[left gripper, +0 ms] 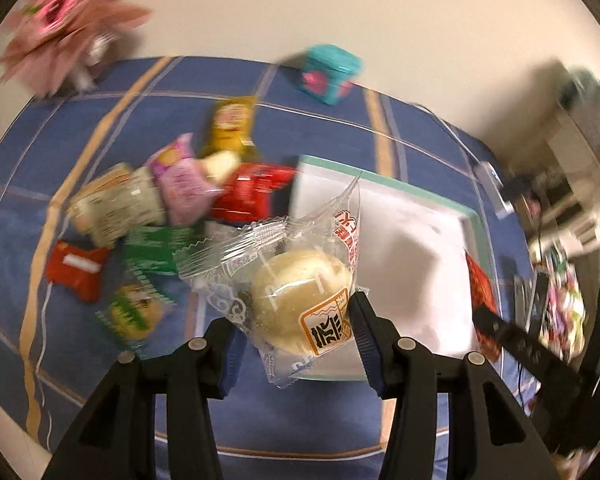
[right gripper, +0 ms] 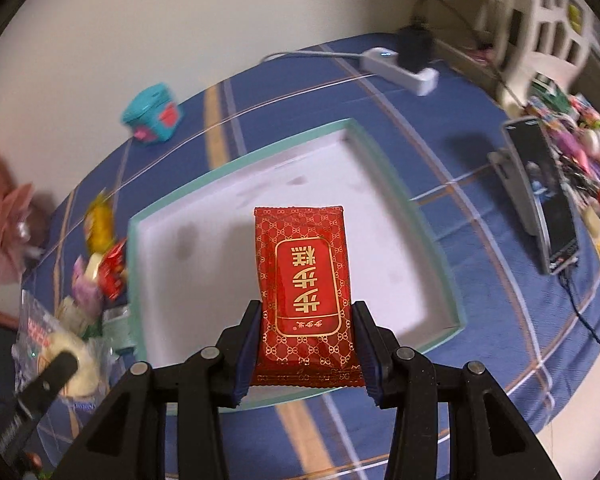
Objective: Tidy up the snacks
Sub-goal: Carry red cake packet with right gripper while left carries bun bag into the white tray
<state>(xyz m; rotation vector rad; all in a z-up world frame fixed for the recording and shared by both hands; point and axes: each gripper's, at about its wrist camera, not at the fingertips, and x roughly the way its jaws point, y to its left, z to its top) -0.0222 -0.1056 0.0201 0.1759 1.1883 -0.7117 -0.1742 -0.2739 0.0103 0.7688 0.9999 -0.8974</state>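
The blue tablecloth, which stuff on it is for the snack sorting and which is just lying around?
For the job:
- bun packet, left gripper
- red packet, right gripper
- white tray
- snack pile

Lying about:
- teal box
- power strip
- phone
- flowers

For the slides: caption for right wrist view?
Right tongs grip a red snack packet above the empty white tray.

Warm indoor light; heavy motion blur toward edges; fisheye bending; dark vignette corners.
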